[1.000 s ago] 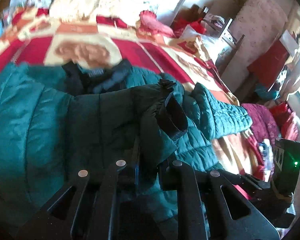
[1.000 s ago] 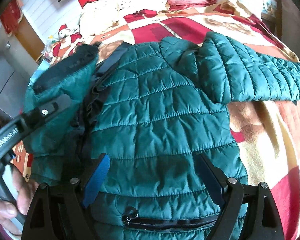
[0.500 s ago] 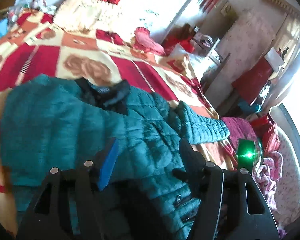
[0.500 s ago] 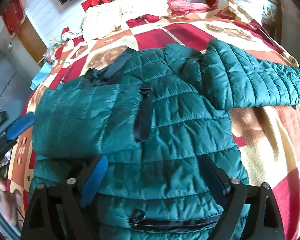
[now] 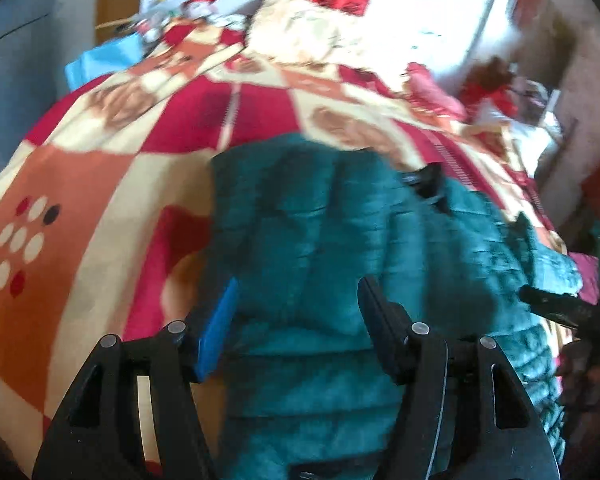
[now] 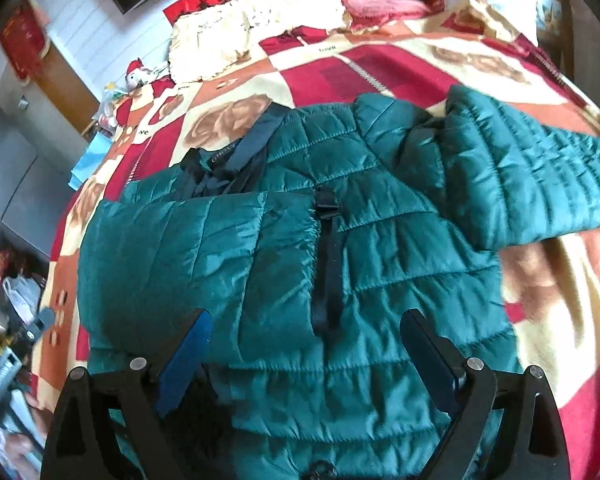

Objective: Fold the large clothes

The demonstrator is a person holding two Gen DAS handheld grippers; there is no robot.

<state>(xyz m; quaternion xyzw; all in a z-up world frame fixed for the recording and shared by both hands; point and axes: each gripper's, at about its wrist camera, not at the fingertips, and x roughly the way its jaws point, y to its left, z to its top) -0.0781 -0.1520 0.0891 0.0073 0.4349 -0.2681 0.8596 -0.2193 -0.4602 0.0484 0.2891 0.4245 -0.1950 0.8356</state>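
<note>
The left wrist view is smeared with motion blur, so the quilting of the teal puffer jacket (image 5: 320,248) and the dark patch at its collar (image 5: 430,184) can hardly be made out there; the right wrist view is sharp. The jacket lies spread on the red, cream and orange blanket (image 6: 380,68), its hem cut off under the gripper frames at the bottom of both views. One sleeve (image 6: 196,256) is folded across the jacket's chest, its black cuff strap (image 6: 327,264) lying over the middle; the other sleeve (image 6: 540,184) stretches away from the jacket's shoulder and is cropped at the picture edge. Pale lettering on the navy collar lining (image 6: 224,156) is too small to read. On the blanket beyond the collar, small words read "love" (image 6: 142,133). The left gripper (image 5: 296,312) stands released, nothing pinched. The right gripper (image 6: 304,340) stands wide apart above the jacket's front, empty too.
</note>
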